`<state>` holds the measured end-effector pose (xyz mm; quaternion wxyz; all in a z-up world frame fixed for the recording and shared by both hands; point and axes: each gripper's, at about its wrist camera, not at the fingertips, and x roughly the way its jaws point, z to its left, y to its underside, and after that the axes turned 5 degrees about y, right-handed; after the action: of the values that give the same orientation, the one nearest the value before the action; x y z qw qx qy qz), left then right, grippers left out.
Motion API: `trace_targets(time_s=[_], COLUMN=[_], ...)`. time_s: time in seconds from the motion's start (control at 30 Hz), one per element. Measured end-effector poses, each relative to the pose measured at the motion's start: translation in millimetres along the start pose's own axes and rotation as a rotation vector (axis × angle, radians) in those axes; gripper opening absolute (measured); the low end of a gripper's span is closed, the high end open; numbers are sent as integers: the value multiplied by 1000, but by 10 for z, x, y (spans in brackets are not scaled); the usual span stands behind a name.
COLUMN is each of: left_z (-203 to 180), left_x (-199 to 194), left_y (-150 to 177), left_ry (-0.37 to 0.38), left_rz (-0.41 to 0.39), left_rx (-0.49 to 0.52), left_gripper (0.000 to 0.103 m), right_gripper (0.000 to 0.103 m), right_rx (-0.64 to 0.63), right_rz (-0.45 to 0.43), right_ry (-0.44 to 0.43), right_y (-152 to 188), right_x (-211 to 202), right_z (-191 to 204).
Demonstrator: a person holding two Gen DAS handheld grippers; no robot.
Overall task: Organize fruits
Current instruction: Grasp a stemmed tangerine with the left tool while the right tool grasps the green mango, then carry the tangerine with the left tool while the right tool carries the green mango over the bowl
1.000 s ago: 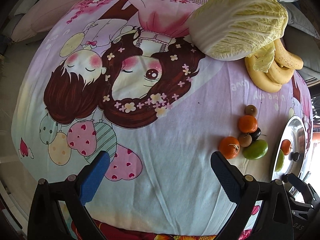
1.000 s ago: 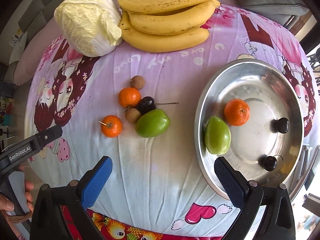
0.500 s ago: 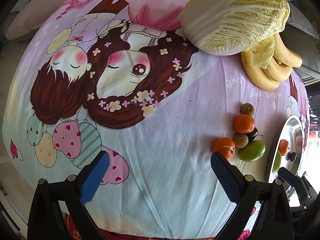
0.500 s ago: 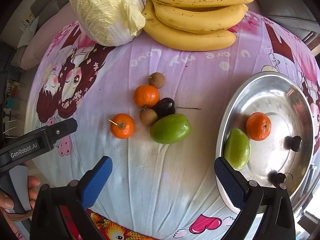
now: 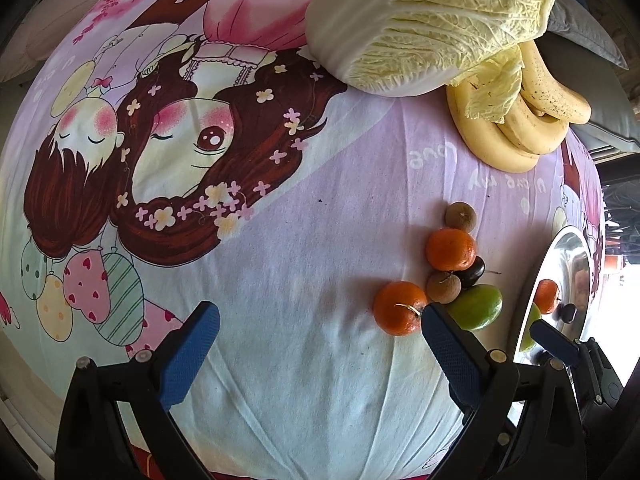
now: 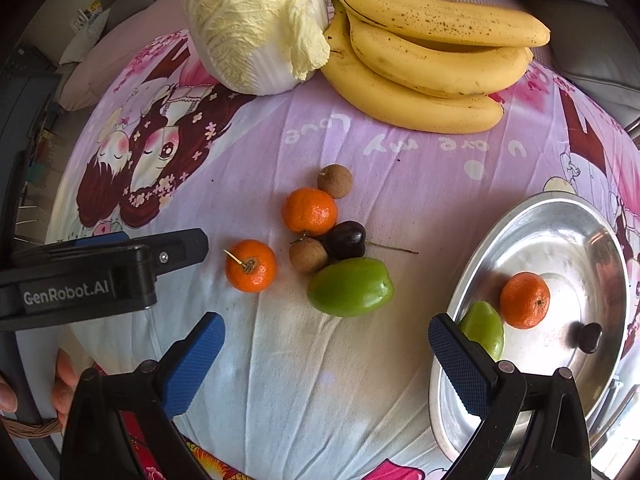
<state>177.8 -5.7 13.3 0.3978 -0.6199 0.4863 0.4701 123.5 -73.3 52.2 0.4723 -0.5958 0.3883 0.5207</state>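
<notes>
A cluster of small fruit lies on the printed cloth: a stemmed orange (image 6: pixel 251 266), a second orange (image 6: pixel 309 211), two brown longans (image 6: pixel 308 255) (image 6: pixel 335 181), a dark cherry (image 6: pixel 346 240) and a green fruit (image 6: pixel 350 287). The steel plate (image 6: pixel 600 240) at the right holds an orange (image 6: pixel 525 300), a green fruit (image 6: pixel 482 328) and a dark cherry (image 6: pixel 590 337). My right gripper (image 6: pixel 326 356) is open and empty, just short of the cluster. My left gripper (image 5: pixel 320 348) is open and empty; its right finger (image 5: pixel 448 348) is beside the stemmed orange (image 5: pixel 398 307).
A napa cabbage (image 6: pixel 256 20) and a bunch of bananas (image 6: pixel 424 64) lie at the far side of the table. The left gripper's body (image 6: pixel 100 276) reaches in from the left of the right wrist view. Cushions lie beyond the table.
Both grippers have moved forward and closer to the fruit cluster, which now looks larger. The right gripper has also shifted left, away from the plate. Both stay open.
</notes>
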Motion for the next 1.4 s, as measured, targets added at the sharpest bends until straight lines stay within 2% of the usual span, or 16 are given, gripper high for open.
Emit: trace_targets(time_s=[0.2,0.27,0.33,0.43,0.53,0.67,0.8,0.9,1.03,1.33,1.4], left_z=[-151,-151,-200,-280,-358,-316,-376,-438,-597,-726,-730], left_x=[159,239,306,402,527,704,803,846,884,949,975], left_y=[0,42,42,19,-49,-54,-73,-112,-119,-150,-159], left_ry=[28,43,50,51,61,82,84,96,109,107,107], left_rz=[55,65,72,78,91,125,119,116,125,118,116], left_rx=[-4,-4,5,23,42,34,50,63,100,110,110], left_gripper=[101,101,101,100,93,75,71,63,40,39,39], right_gripper=[101,98,91,89,85,81,72,69,67,65,61], right_rx=[-53,-71,-83,-91,-102,-114,-122,-119,-119,-119,-122], right_rz=[-19,-23,-23,-14,-6,2,12,24,22,18,18], right_ry=[38,55,66,66,82,101,109,113,108,101,108], right_y=[-7,-14,-27,-43,-57,-73,-90,-96,-81,-177,-180], right_x=[46,64,90,152,227,316,405,480,537,645,639], right_z=[64,85,91,89,82,60,42,12,-63,-84,-79])
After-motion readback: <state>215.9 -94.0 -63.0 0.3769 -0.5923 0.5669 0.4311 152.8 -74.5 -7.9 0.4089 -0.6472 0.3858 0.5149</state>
